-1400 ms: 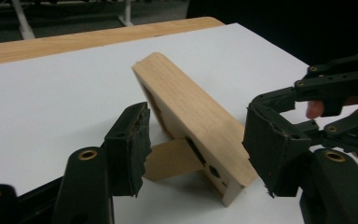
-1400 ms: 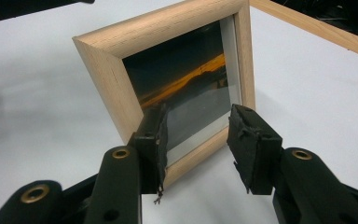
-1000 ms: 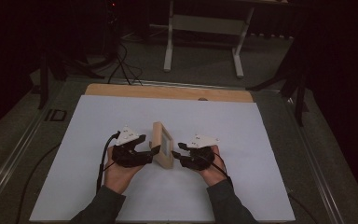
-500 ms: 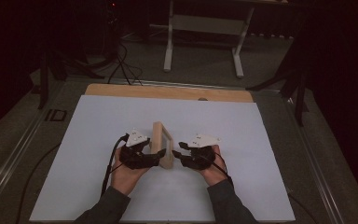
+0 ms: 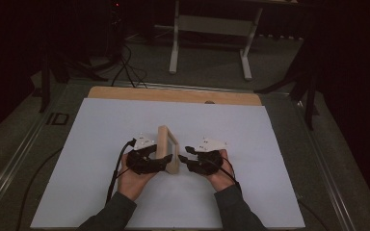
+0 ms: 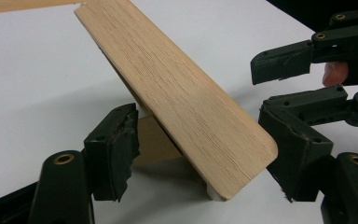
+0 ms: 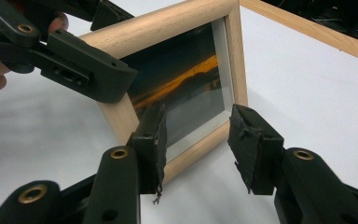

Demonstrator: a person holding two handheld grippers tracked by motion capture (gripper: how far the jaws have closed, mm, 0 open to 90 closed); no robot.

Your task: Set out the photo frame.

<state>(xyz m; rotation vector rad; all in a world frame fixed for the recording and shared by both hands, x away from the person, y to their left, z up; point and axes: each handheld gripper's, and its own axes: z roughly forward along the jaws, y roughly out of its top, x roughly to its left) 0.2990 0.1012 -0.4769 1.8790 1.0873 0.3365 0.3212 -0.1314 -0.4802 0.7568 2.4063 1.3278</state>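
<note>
Both grippers have closed in on the frame [image 5: 167, 149] since a second ago, the left one most of all, sliding right until its tips reach the wood. That frame stands on edge near the middle of the white sheet [image 5: 101, 125], its long axis running away from the person and slightly left, glass side facing right.

From the high view, the left gripper [image 5: 166, 161] sits against the frame's near left side, and the right gripper [image 5: 185, 156] hovers just right of it with a small gap between.

Riding on the left gripper [image 6: 200, 154], the camera looks at the plain wooden back, which leans across the picture (a prop or stand seems to sit behind it, in shadow). Its jaws are spread, one on each side of the frame's near lower corner; whether either pad touches the wood I cannot tell. The other gripper's jaws show at the upper right of this view.

The right gripper view gives what the others hide: the front, with a dark picture streaked in orange behind glass and a pale mat. The right gripper [image 7: 198, 140] has its jaws apart, holding nothing, in front of the frame's lower rail.
</note>
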